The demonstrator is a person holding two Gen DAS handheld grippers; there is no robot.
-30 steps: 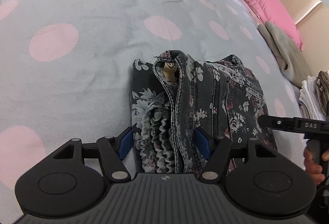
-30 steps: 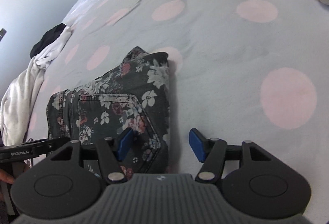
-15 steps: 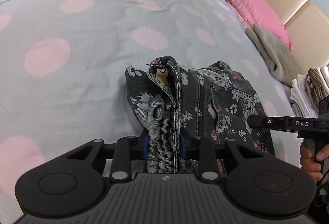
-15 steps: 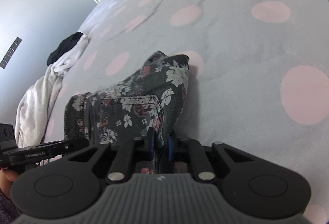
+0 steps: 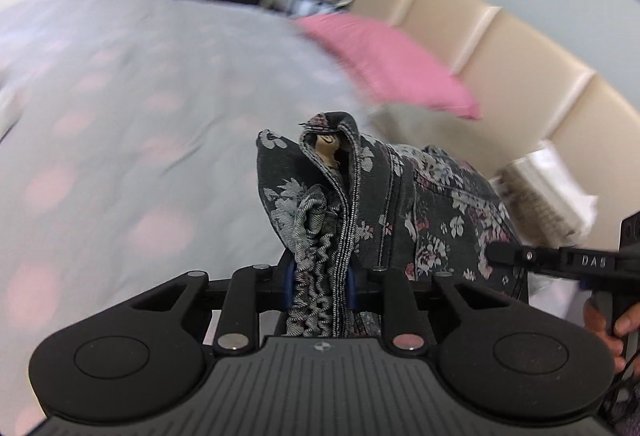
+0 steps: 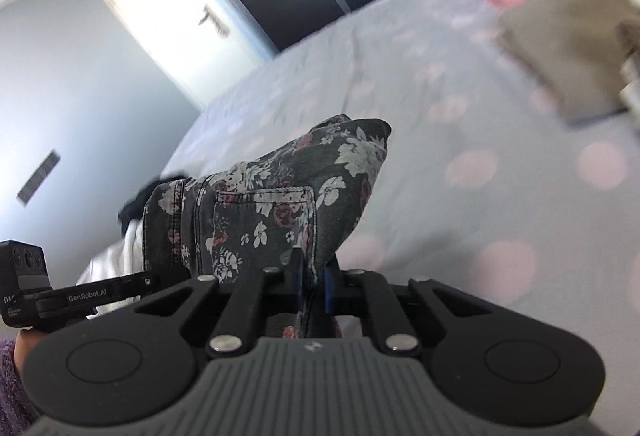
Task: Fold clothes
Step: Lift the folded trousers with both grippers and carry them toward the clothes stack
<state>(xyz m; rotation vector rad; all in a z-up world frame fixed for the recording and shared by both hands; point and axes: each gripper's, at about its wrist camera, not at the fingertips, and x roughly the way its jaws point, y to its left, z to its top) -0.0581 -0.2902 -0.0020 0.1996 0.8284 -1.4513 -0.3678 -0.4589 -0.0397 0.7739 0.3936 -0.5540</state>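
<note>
Folded dark floral jeans [image 5: 400, 204] hang in the air above the grey bed with pink dots [image 5: 120, 108]. My left gripper [image 5: 320, 284] is shut on the waistband end, where the elastic is bunched between the blue pads. My right gripper [image 6: 314, 286] is shut on the other edge of the same jeans [image 6: 280, 196], near the back pocket. The right gripper's body shows at the right edge of the left wrist view [image 5: 560, 260]. The left gripper's body shows at the left edge of the right wrist view [image 6: 80, 296].
A pink pillow [image 5: 384, 64] lies by the beige padded headboard [image 5: 520, 48]. A beige garment [image 6: 568, 40] lies on the bed below the pillow. A stack of folded light clothes [image 5: 540, 192] sits at the right. White and black clothes [image 6: 128, 228] lie behind the jeans.
Both grippers closed on the jeans and lifted them off the bed. The views now tilt up toward the headboard and the door.
</note>
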